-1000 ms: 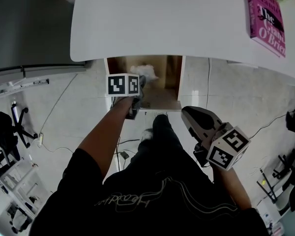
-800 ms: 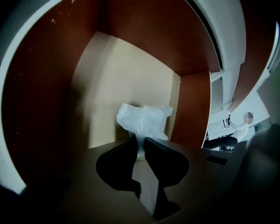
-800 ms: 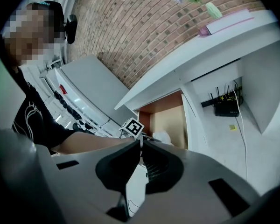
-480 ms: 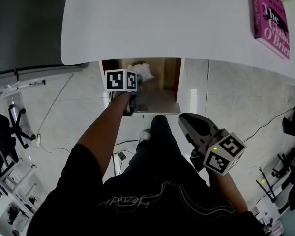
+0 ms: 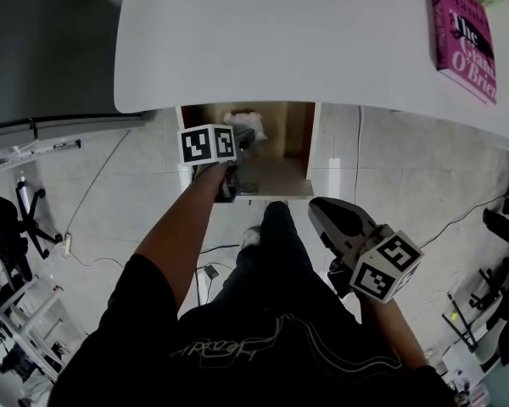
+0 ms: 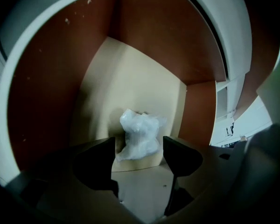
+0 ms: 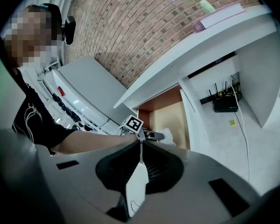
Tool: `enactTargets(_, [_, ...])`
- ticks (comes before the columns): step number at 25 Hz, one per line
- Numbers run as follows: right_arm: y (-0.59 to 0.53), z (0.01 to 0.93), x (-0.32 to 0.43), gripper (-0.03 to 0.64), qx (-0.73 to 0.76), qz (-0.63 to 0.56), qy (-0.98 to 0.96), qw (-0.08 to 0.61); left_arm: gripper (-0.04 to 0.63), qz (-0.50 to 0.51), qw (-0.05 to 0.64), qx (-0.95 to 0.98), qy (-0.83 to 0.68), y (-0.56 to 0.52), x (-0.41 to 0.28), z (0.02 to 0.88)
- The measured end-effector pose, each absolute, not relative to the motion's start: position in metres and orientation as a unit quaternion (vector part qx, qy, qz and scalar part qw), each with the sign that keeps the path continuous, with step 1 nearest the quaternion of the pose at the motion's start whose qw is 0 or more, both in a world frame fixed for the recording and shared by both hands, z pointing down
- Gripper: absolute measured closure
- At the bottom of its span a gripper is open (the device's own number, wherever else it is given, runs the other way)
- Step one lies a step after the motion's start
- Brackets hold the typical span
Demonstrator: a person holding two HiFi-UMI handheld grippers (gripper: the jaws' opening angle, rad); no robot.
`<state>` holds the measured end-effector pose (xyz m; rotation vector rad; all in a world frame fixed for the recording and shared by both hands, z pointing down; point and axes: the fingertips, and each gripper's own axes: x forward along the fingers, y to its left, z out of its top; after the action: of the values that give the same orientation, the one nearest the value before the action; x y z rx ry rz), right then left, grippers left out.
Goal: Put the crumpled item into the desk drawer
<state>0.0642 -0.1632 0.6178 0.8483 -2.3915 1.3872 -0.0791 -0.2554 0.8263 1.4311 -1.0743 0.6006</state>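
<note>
The crumpled white item (image 6: pixel 140 134) lies on the pale floor of the open desk drawer (image 6: pixel 51 92), near its back wall. My left gripper (image 6: pixel 139 149) reaches into the drawer with its jaws opening; the item sits just beyond the two dark fingertips, and neither pad presses on it. From the head view, the left gripper (image 5: pixel 243 137) is at the drawer's (image 5: pixel 299 138) left side, with the item (image 5: pixel 244 123) in front of it. My right gripper (image 5: pixel 329 212) hangs back over my lap, away from the drawer, jaws together and empty (image 7: pixel 141 146).
The white desk top (image 5: pixel 280 32) overhangs the drawer, with a pink book (image 5: pixel 462 32) at its right end. A router (image 7: pixel 225 105) and cables sit under the desk to the right. A grey cabinet (image 5: pixel 51 49) stands left, an office chair (image 5: pixel 8 219) further left.
The left gripper's jaws have opened and let go of the crumpled item, which now rests in the drawer. The right gripper has barely moved.
</note>
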Motion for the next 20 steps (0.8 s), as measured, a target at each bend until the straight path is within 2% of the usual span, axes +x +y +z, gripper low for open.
enactTargets(4, [-0.16,0.604,0.056,0.571,0.285,0.46,-0.831,0.127,0.256,0.221,0.587,0.626,-0.464,-0.256,-0.075,0.797])
enactTargets(10, [-0.152,0.573,0.047,0.571,0.272,0.436,-0.849,0.126,0.26,0.181,0.584,0.655,-0.444,-0.241,-0.061,0.733])
enactTargets(12, [-0.15,0.558,0.045,0.571,0.269,0.426,-0.855,0.122,0.283,0.163,0.575,0.669,-0.442,-0.236,-0.06,0.704])
enactTargets(16, [-0.145,0.526,0.045,0.571,0.266,0.406,-0.867,0.112,0.375,0.121,0.555,0.701,-0.431,-0.22,-0.056,0.641])
enactTargets(20, [-0.141,0.483,0.043,0.571,0.269,0.382,-0.878,0.099,0.415,0.1,0.533,0.739,-0.399,-0.195,-0.055,0.574])
